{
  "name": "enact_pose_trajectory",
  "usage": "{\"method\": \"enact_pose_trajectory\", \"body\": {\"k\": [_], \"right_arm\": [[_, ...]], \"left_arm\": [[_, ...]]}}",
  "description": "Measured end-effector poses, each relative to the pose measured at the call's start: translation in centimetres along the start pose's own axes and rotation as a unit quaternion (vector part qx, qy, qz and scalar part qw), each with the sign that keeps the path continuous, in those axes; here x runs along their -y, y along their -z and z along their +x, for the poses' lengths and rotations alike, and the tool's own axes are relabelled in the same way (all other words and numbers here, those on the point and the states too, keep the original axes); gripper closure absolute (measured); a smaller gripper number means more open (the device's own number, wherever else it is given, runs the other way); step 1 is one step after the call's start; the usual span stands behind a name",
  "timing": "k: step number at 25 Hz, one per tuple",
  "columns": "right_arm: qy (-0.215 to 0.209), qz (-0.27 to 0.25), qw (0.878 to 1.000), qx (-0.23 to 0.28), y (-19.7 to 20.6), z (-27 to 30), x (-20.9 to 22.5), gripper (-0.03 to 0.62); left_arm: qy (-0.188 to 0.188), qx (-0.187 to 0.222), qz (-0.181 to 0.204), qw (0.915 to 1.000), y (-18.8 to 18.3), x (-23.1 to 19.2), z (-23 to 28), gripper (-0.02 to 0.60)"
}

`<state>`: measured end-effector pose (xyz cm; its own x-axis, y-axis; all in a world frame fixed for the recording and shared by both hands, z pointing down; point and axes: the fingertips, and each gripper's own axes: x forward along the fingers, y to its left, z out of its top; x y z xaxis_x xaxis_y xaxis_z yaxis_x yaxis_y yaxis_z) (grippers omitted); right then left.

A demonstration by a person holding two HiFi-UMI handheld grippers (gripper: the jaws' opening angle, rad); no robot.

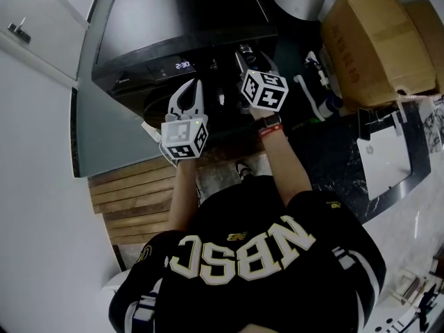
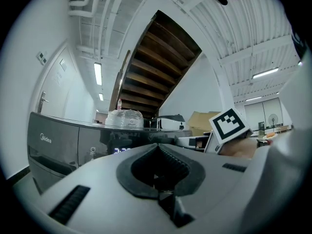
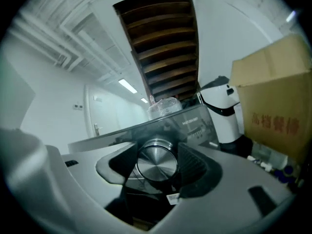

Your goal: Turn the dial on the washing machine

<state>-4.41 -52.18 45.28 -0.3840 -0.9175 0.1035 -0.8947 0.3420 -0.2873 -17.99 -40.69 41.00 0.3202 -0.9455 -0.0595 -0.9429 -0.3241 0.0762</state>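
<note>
Dark washing machine [image 1: 173, 19] far centre, display [image 1: 182, 66] lit. Right tool [image 1: 246, 57] at its front panel, jaws clamped on the silver dial [image 3: 157, 164], right of the display. Left tool [image 2: 156, 147] nearer and left, jaws together, empty. Grip looks made; the turn itself seems left to do.
</note>
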Motion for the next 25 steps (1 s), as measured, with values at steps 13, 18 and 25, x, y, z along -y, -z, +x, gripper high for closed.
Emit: {"method": "enact_pose_trajectory", "body": {"k": [13,18,25], "right_arm": [[-0.014,0.020,1.000,-0.011,-0.7,-0.6,-0.2,0.321],[-0.017,-0.049,0.999,-0.012,-1.1,-1.7,-0.6,0.340],[-0.025,-0.120,0.992,-0.013,-0.5,-3.7,-1.5,0.433]], "left_arm": [[-0.003,0.000,-0.001,1.0000,0.0,0.0,0.1,0.568],[-0.005,0.002,-0.003,1.0000,-0.7,-0.1,0.2,0.568],[-0.015,0.007,0.004,0.9999,-1.4,-0.5,-0.3,0.568]]}}
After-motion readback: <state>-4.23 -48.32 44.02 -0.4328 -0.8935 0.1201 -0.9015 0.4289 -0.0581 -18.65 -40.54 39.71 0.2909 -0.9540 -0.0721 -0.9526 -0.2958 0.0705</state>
